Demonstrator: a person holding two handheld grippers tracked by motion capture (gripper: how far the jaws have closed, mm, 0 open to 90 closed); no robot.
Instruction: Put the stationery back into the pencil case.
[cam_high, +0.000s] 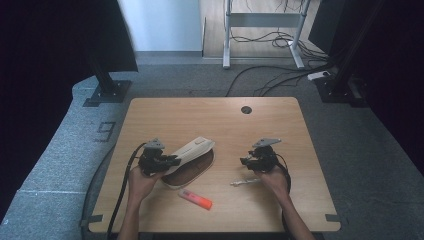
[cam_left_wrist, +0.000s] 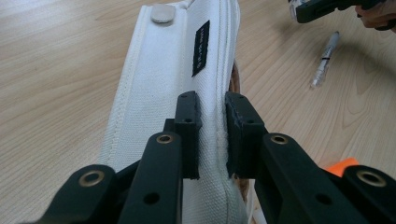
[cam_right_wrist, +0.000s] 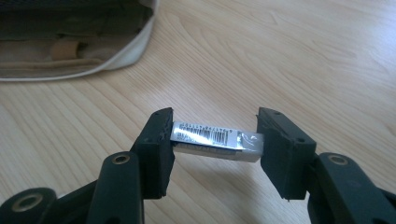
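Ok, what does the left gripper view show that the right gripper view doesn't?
Left gripper view: the left claw shut on a white lid with a black label, plus a pen and an orange marker's corner. Right gripper view: the right claw gripping a barcoded block by its ends, and the open case, dark inside. Both: parts of that case and the wooden table.
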